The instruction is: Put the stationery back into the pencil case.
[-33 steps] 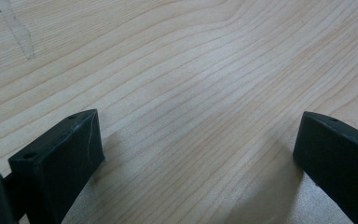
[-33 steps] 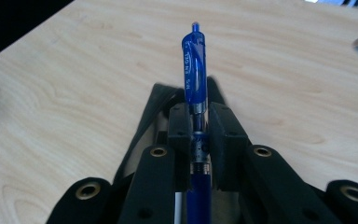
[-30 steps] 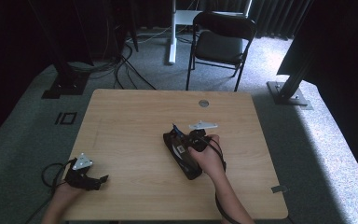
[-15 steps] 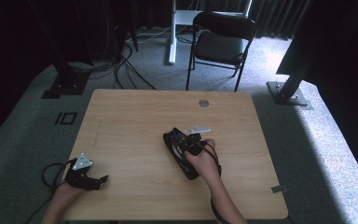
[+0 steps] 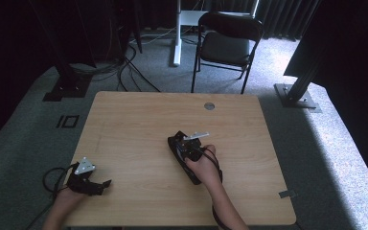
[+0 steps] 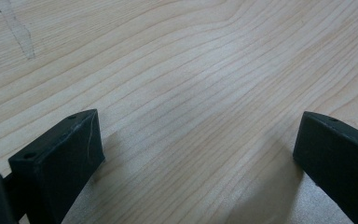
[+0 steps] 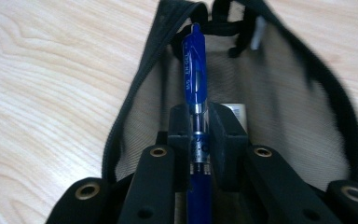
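The right gripper [image 7: 198,135] has its jaws clamped tight on a blue pen [image 7: 195,70], whose far end reaches over the open black mesh pouch [image 7: 284,121] on the table [image 5: 139,120]. The left gripper [image 6: 196,154] rests empty, jaws wide apart.

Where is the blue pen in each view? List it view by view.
High view: too small to tell; right gripper sits mid-table over the black pouch.
Left gripper view: bare table between open fingers.
Right gripper view: pen centre, upright, clamped in the fingers, over the pouch.
Shared landmark: the wooden table.
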`<control>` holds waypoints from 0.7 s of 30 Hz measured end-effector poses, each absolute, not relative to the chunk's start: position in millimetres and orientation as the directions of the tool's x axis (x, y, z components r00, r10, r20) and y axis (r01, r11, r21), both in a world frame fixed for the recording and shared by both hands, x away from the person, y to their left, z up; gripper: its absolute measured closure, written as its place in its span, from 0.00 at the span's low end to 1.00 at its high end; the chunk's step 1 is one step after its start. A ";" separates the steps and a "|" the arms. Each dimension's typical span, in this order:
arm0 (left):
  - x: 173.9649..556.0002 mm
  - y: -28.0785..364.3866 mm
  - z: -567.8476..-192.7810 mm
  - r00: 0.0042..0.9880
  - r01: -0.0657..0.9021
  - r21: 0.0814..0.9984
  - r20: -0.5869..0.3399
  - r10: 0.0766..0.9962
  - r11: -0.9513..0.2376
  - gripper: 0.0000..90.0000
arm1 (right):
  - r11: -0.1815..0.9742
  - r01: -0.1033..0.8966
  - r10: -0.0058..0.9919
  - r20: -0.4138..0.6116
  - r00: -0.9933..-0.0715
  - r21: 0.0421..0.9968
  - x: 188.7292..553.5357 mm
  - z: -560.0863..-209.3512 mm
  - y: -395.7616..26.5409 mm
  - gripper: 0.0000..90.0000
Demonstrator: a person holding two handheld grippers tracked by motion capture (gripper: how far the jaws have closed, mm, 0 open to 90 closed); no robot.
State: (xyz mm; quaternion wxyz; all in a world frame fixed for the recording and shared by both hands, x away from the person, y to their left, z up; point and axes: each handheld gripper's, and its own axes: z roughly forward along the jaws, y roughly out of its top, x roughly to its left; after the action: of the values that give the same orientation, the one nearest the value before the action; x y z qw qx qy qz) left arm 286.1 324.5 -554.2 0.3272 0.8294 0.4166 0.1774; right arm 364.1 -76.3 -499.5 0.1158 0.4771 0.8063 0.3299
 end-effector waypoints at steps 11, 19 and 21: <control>286.1 324.5 -554.2 0.590 0.575 0.690 0.022 0.807 -0.439 0.02 | 0.292 0.667 0.822 0.177 -0.542 0.685 360.3 -486.3 -79.8 0.78; 286.1 324.5 -554.2 0.590 0.575 0.690 0.021 0.807 -0.439 0.02 | 0.244 0.610 0.805 0.194 -0.561 0.754 360.7 -461.2 -91.7 0.56; 286.1 324.5 -554.1 0.590 0.575 0.690 0.021 0.807 -0.439 0.02 | 0.249 0.581 0.801 0.173 -0.574 0.775 362.7 -458.7 -95.0 0.51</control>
State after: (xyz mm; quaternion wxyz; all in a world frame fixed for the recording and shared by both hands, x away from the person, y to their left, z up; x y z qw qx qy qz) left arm 286.1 324.5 -554.1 0.3271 0.8295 0.4166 0.1773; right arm 362.7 -95.0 -458.7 0.1298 0.4431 0.7795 0.4233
